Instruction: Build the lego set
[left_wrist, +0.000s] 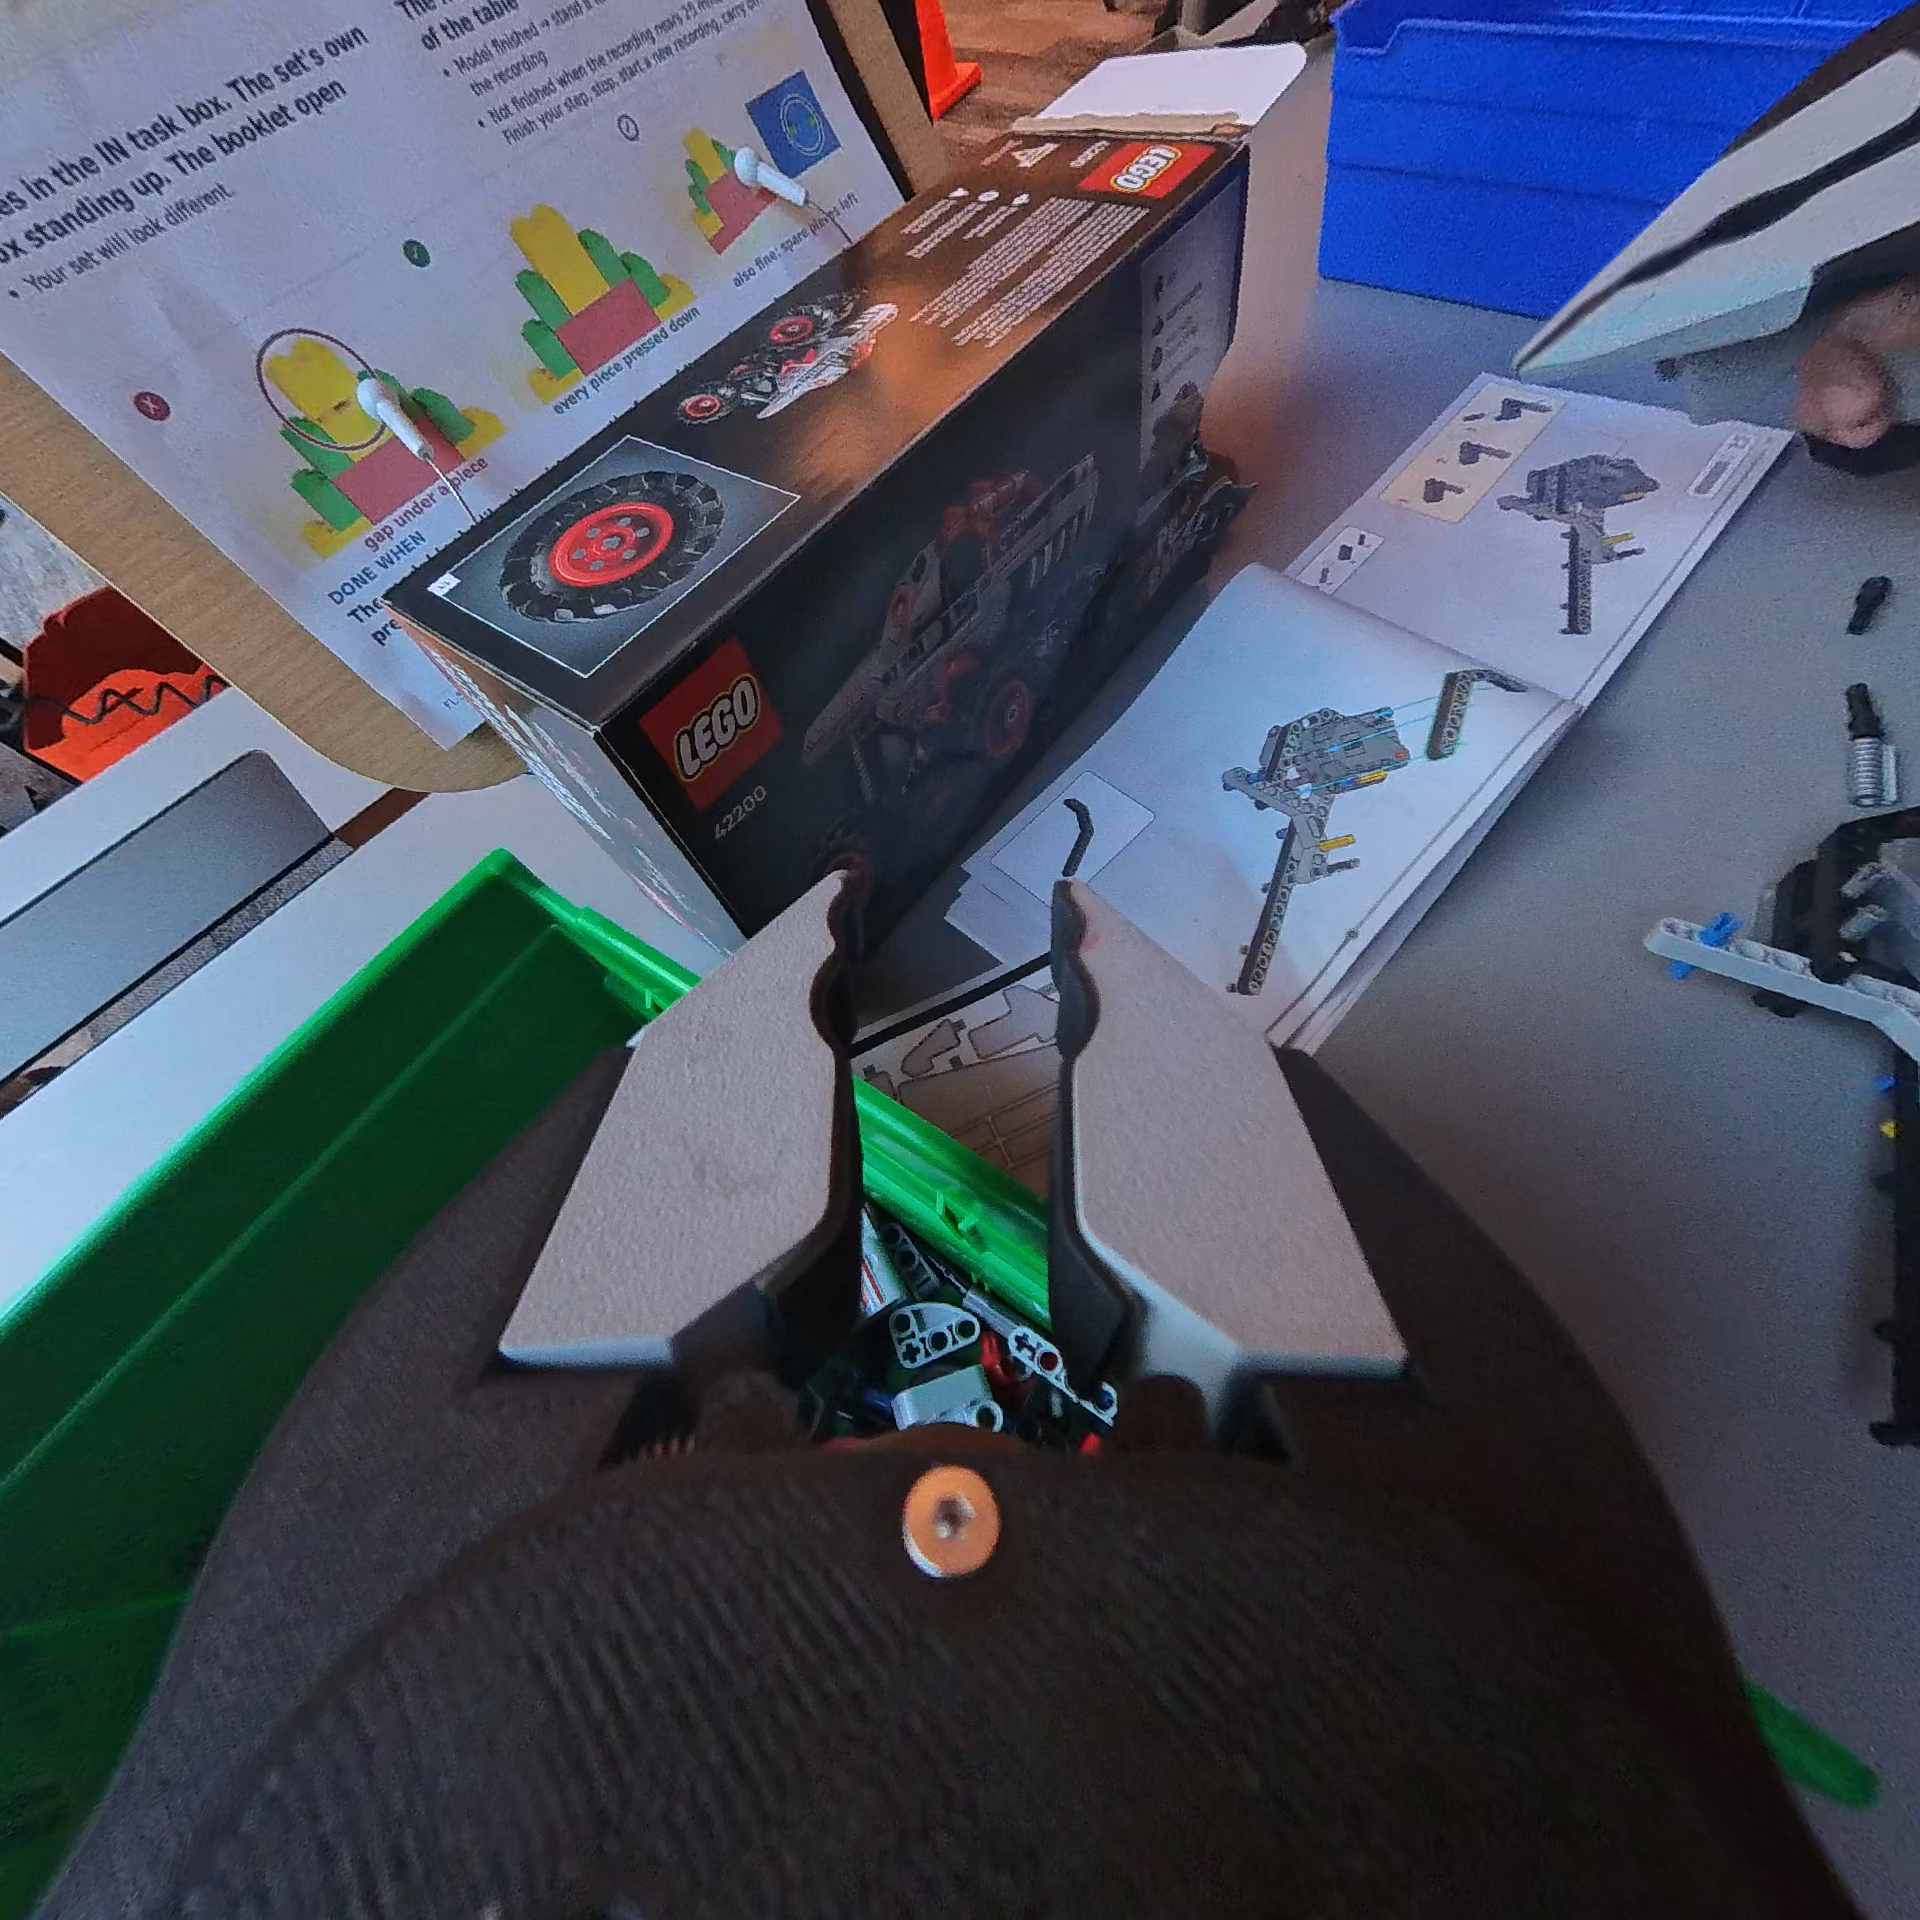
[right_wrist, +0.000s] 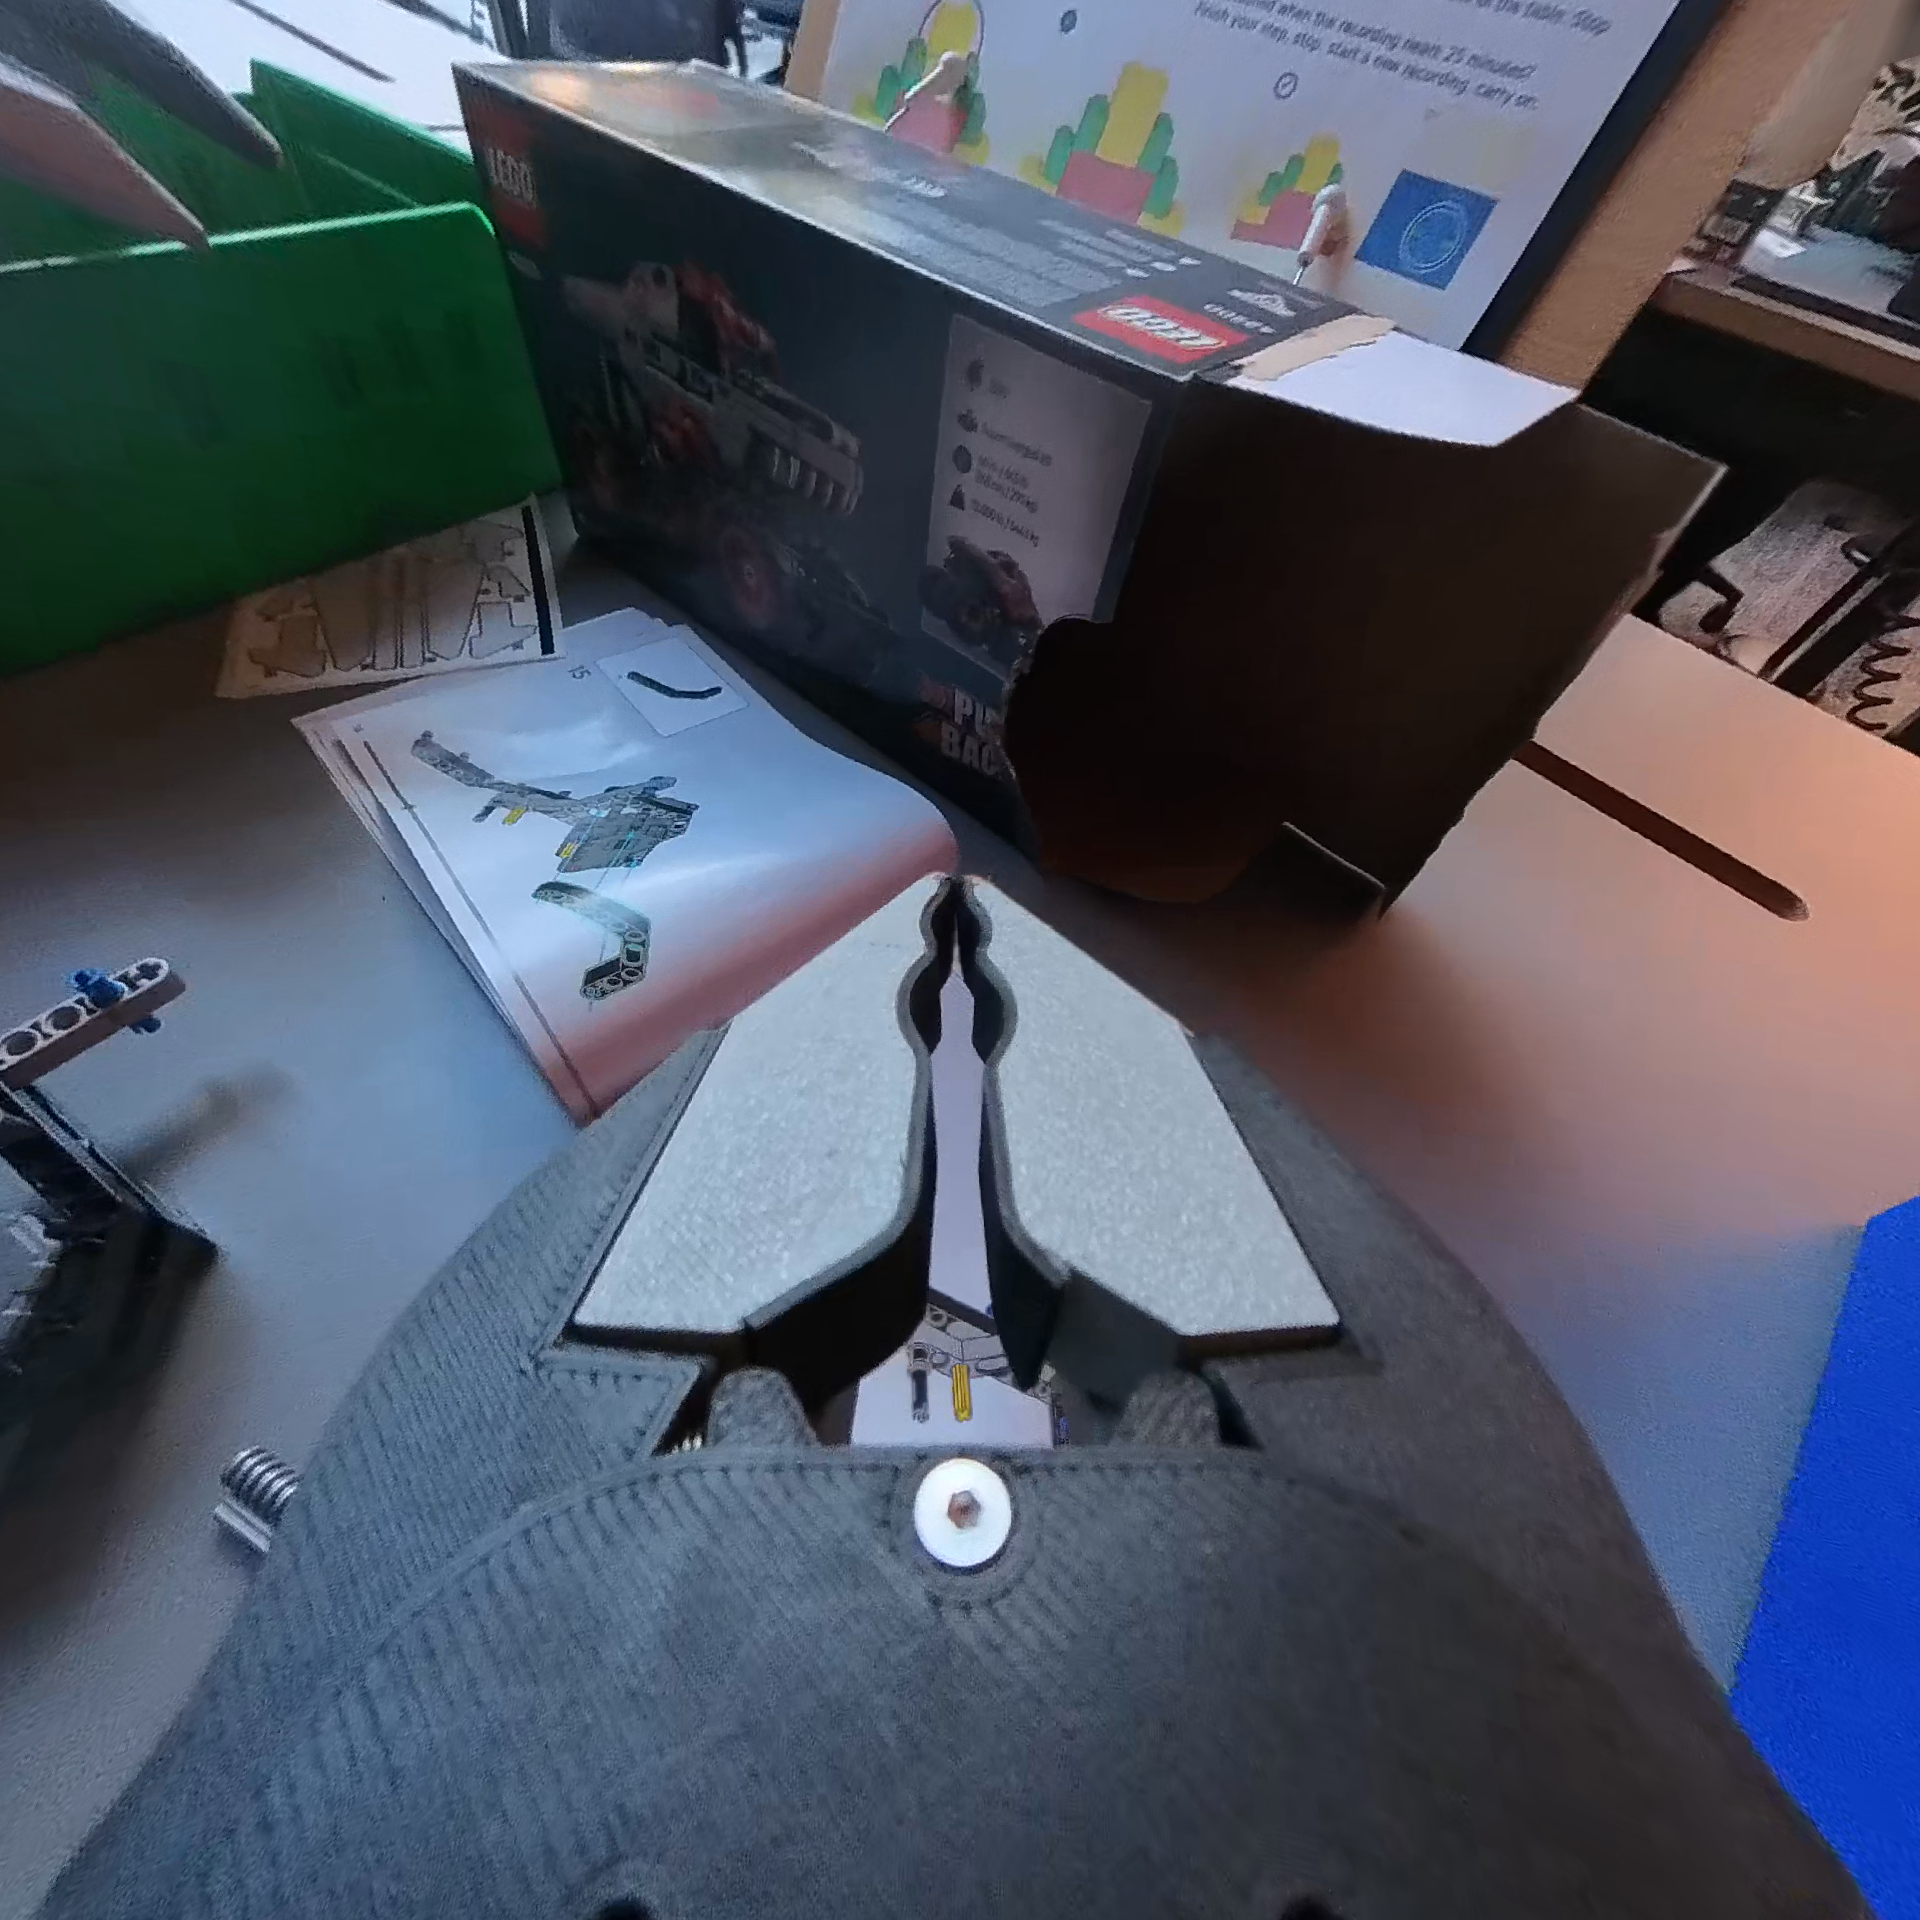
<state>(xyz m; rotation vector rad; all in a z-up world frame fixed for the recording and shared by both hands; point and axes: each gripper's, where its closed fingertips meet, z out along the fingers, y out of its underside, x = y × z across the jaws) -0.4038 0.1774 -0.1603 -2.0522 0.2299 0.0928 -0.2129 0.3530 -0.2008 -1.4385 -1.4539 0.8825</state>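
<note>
My left gripper (left_wrist: 956, 888) is open, with nothing between its fingers. It hovers over the near corner of a green bin (left_wrist: 312, 1143) that holds several loose grey, black and red pieces (left_wrist: 956, 1351). My right gripper (right_wrist: 956, 883) is shut, its tips touching above the open instruction booklet (right_wrist: 623, 831). The booklet also shows in the left wrist view (left_wrist: 1351, 727). The partly built grey and black model (left_wrist: 1829, 935) lies on the table to the right, and at the left edge of the right wrist view (right_wrist: 62, 1091). The right gripper also appears at the top right of the left wrist view (left_wrist: 1714, 239).
The dark set box (left_wrist: 883, 499) stands behind the booklet, its open end flap showing in the right wrist view (right_wrist: 1299, 623). A spring part (left_wrist: 1870, 748) and a black pin (left_wrist: 1867, 603) lie near the model. A sticker sheet (right_wrist: 395, 613), a blue bin (left_wrist: 1558, 156) and a poster (left_wrist: 312, 260) surround the area. The tips of one gripper are about 25 cm away from the tips of the other.
</note>
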